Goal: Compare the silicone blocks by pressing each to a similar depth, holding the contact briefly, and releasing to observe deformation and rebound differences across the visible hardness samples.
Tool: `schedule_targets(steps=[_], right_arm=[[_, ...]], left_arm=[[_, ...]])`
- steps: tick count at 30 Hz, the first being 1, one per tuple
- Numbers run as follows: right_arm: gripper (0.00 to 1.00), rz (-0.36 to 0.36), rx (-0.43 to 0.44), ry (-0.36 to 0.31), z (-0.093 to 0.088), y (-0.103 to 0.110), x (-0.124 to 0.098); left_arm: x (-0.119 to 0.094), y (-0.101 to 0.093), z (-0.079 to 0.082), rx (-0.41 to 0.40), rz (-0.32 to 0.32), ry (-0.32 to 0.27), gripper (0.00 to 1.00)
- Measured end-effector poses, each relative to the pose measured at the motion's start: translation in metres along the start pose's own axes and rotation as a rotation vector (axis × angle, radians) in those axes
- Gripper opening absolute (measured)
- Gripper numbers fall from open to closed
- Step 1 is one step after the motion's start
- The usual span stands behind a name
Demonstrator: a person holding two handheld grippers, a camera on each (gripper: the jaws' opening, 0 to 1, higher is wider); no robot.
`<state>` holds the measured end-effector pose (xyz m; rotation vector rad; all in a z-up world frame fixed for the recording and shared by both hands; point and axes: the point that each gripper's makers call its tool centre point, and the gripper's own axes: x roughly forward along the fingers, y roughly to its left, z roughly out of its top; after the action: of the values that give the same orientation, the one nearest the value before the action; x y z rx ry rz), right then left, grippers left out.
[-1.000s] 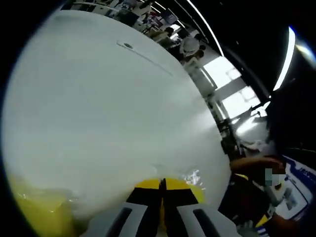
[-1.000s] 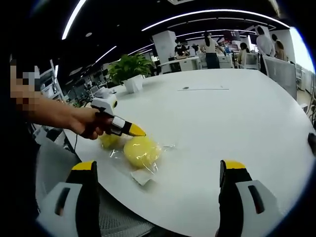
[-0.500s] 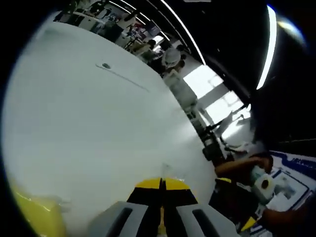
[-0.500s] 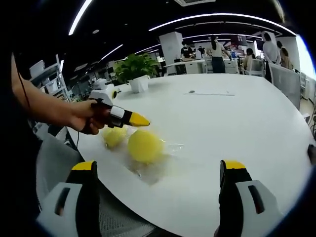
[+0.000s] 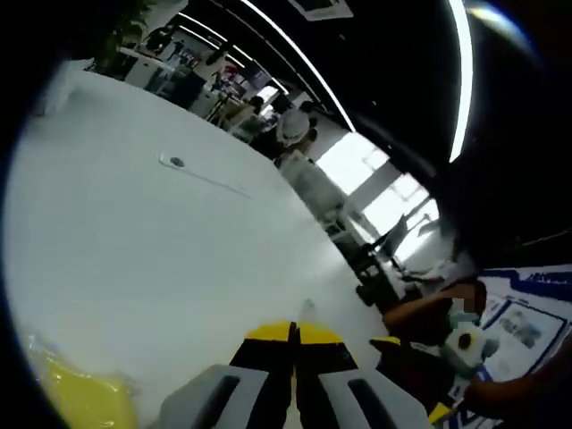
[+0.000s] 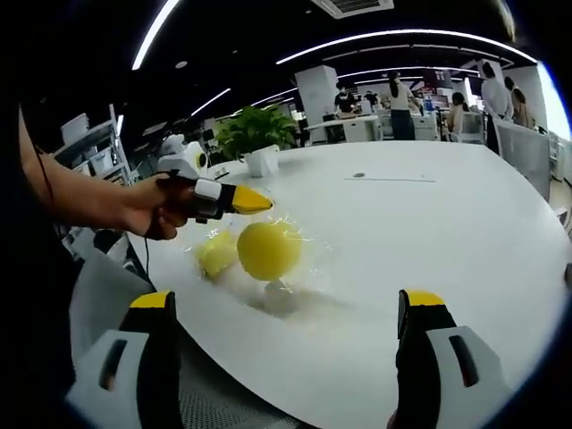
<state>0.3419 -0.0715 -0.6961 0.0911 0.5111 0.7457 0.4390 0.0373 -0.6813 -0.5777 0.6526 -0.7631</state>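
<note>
No lettering, number or brand mark can be made out anywhere in either view. A white panel with blue markings (image 5: 527,322) at the right edge of the left gripper view may carry print, but it is too blurred and too small to read.
</note>
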Motion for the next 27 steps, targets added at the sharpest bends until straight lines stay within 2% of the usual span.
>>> schedule_targets(steps=[4,7,10,14,16,22,24,27], right_arm=[[0.96,0.003,0.012,-0.009,0.004,0.001,-0.001],[0.96,0.010,-0.010,-0.008,0.006,0.002,0.000],[0.96,0.011,-0.007,-0.009,0.010,0.002,-0.001],[0.96,0.023,-0.029,-0.006,0.012,0.002,0.001],[0.96,0.031,-0.040,-0.036,0.020,0.002,0.001],[0.96,0.037,-0.059,-0.038,0.032,0.000,0.001],[0.96,0.050,-0.086,-0.086,0.042,0.002,0.000],[0.96,0.051,-0.057,-0.071,0.036,-0.002,0.003]], left_arm=[[-0.006,-0.002,0.011,0.039,0.001,-0.020,0.00],[-0.007,-0.001,0.014,0.055,0.002,-0.028,0.00],[-0.010,-0.003,0.022,0.023,0.001,-0.057,0.00],[-0.015,-0.009,0.026,0.061,-0.005,-0.072,0.00],[-0.019,-0.009,0.029,0.058,0.000,-0.075,0.00],[-0.029,-0.014,0.039,0.061,-0.005,-0.099,0.00],[-0.031,-0.019,0.044,0.077,-0.018,-0.116,0.00],[-0.033,-0.028,0.048,0.075,-0.040,-0.139,0.00]])
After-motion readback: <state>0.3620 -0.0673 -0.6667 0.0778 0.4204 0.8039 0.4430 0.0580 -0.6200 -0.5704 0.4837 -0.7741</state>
